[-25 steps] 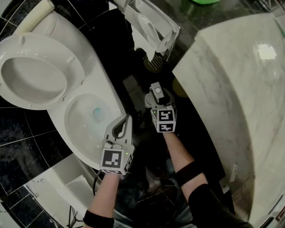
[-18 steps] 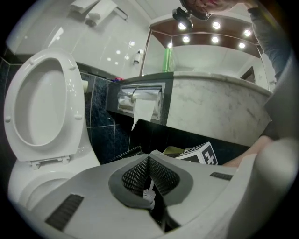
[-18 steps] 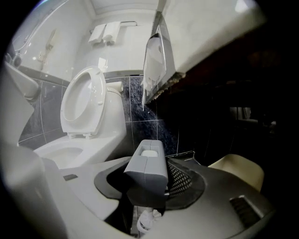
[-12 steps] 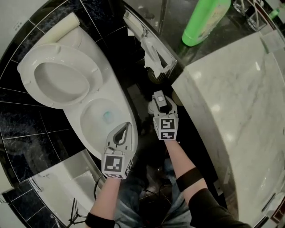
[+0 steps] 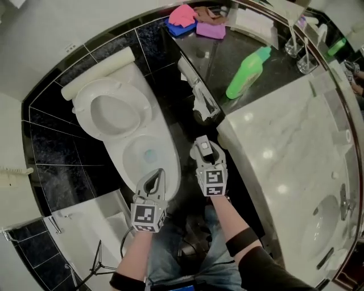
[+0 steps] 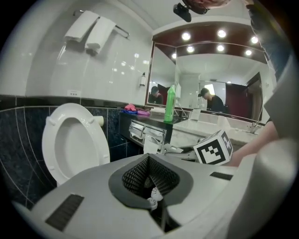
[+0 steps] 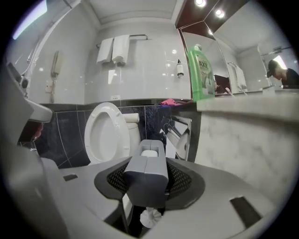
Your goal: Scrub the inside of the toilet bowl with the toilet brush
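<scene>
Right gripper (image 5: 205,146): jaws clenched on the grey block handle of the toilet brush (image 7: 148,168), held upright; the white bristle head (image 7: 150,217) hangs below the jaws. In the head view this gripper sits at centre frame, over the narrow strip of dark floor (image 5: 185,128) between the toilet and the marble counter (image 5: 284,159). The rounded counter edge lies just right of it, leaving little side room there.

Left gripper (image 5: 156,171): jaws closed together, nothing gripped. It lies left of centre over the near rim of the toilet bowl (image 5: 135,149), apart from the right gripper.

The bowl is open, with water showing at its bottom and the seat and lid (image 5: 111,112) raised toward the upper left. The brush is outside the bowl, to the right of its rim.

Obstructions noted:
- A toilet paper holder (image 5: 200,96) with a hanging sheet projects from the dark cabinet face above centre.
- A green bottle (image 5: 245,73) stands on the dark shelf at upper right.
- Coloured cloths (image 5: 190,16) lie at top centre.
- A white fixture (image 5: 85,227) fills the lower left, close beside the bowl.
- A basin (image 5: 325,227) is set in the counter at lower right
</scene>
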### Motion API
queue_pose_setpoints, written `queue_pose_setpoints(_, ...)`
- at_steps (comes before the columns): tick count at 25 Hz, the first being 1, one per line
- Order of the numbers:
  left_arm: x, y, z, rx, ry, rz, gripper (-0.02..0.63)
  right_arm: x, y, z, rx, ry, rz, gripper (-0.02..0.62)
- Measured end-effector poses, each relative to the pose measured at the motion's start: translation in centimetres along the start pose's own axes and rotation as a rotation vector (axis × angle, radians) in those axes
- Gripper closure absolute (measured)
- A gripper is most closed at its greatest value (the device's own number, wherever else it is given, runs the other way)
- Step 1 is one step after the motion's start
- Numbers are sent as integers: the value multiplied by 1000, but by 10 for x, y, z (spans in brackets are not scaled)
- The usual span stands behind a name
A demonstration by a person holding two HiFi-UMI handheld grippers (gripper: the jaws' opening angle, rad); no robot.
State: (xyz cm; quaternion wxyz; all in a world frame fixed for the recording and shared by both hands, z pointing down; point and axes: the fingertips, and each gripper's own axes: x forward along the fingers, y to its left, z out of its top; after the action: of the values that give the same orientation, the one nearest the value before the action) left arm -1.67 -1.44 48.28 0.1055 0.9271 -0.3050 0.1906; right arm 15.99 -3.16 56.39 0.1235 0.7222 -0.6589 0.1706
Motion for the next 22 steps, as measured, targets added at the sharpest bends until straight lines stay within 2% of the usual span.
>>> queue_pose_setpoints(7,-79,6,68,-42,-9,83,611,-65,47,101,-51,1,114,385)
queue_pose_setpoints(12,-122,8,104,-49,-14,133,611,-88,88,138,-110,-6,229,385)
queue_pose_setpoints(17,-162,30,101,-93,-24,273,611,-104,142,167,-113,-12,384,385)
queue_pose_setpoints(22,-181,42,94,-127,-26,374,611,-97,177,167,-146,-33,509,385)
